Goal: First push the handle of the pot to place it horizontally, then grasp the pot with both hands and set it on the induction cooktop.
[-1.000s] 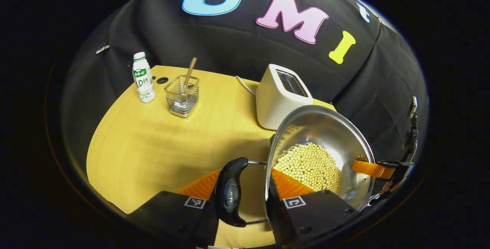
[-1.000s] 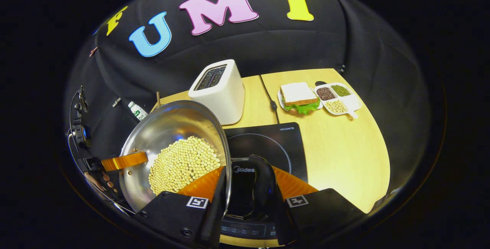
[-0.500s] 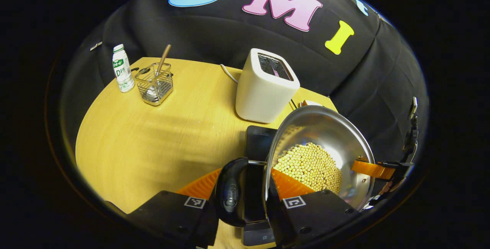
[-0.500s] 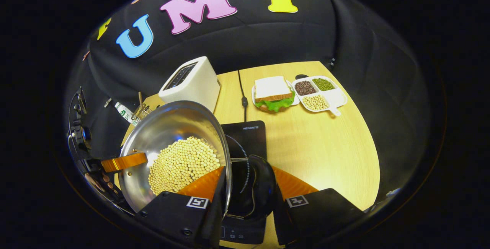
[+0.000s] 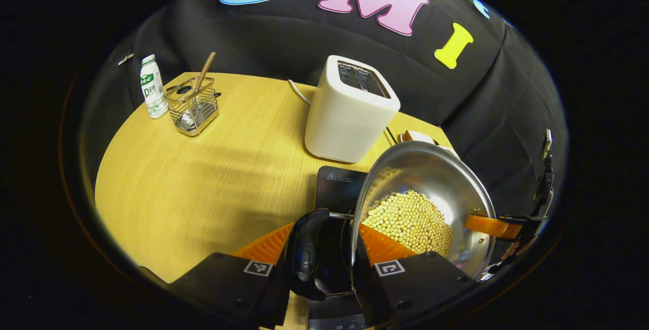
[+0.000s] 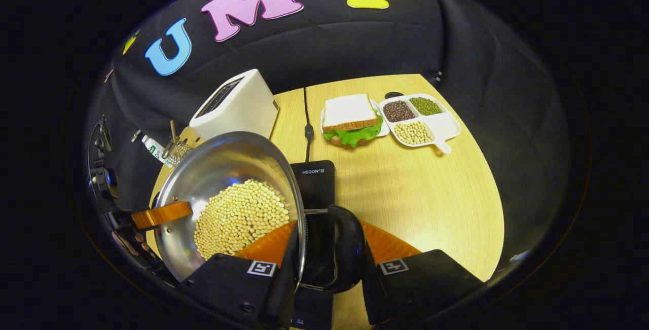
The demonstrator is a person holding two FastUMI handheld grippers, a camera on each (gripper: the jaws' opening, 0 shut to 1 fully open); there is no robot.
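**Pot held over the cooktop, not yet set down**

Both claws grip the pot at opposite rims. The left claw pinches rim and black handle between its fingers; the right claw does likewise on its side. The handle-push looks done and the two-handed grasp is made. The cooktop lies just beneath and ahead of the fingers. Left: lower the pot onto it and let go.

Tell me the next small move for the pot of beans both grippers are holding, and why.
Probably lower it straight down. The pot hangs over the induction cooktop, whose black surface shows under the left gripper and the right gripper. Each grips a side of the rim by a black handle, so lower both evenly to keep the beans level.
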